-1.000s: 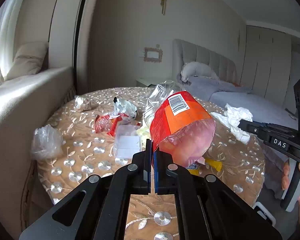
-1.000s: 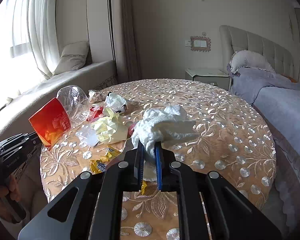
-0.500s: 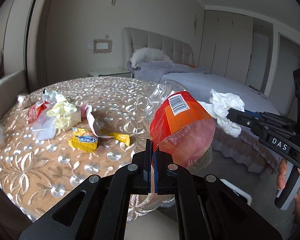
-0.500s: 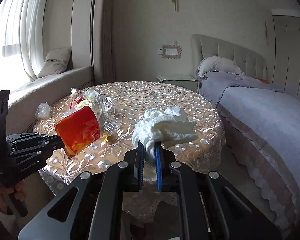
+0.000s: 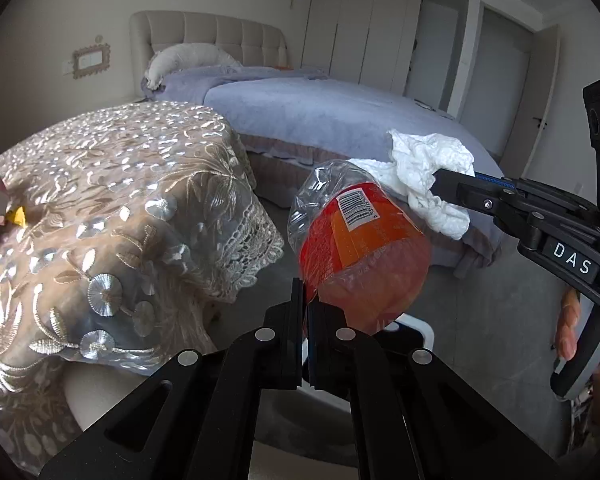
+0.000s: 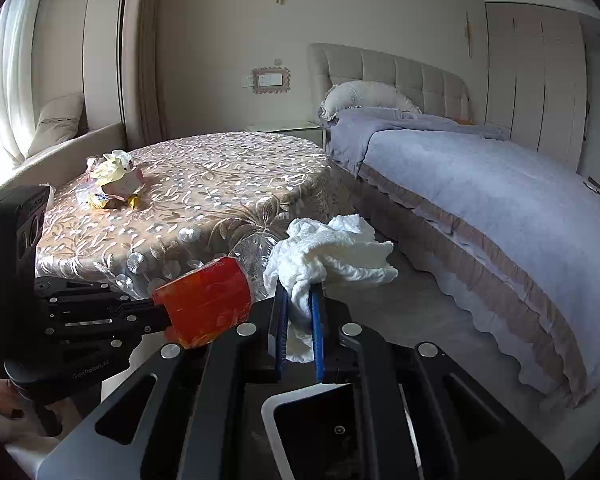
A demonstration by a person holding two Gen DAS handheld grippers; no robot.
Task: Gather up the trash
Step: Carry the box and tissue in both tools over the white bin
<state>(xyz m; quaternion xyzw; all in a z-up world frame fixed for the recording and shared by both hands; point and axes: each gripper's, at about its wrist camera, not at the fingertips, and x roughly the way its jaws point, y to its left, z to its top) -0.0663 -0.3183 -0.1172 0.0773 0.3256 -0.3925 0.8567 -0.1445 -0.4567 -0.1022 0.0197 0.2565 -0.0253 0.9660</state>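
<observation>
My left gripper [image 5: 305,296] is shut on an orange and clear plastic wrapper [image 5: 356,252] with a barcode, held in the air off the table's edge. The wrapper also shows in the right wrist view [image 6: 206,304]. My right gripper [image 6: 299,296] is shut on a crumpled white tissue [image 6: 332,252], also seen in the left wrist view [image 5: 428,172]. Both are above a white bin [image 6: 272,408] on the floor, whose dark opening lies under the right gripper. More trash [image 6: 114,180] lies on the round table [image 6: 220,184].
The table with its lace cloth [image 5: 120,200] stands to the left. A bed with a lilac cover [image 6: 480,184] runs along the right. Grey floor [image 5: 480,292] lies between them. A window seat with a cushion [image 6: 56,124] is at the far left.
Both grippers have swung away from the table top and down toward the floor beside the bed, each keeping its load. The white bin has come into view under them.
</observation>
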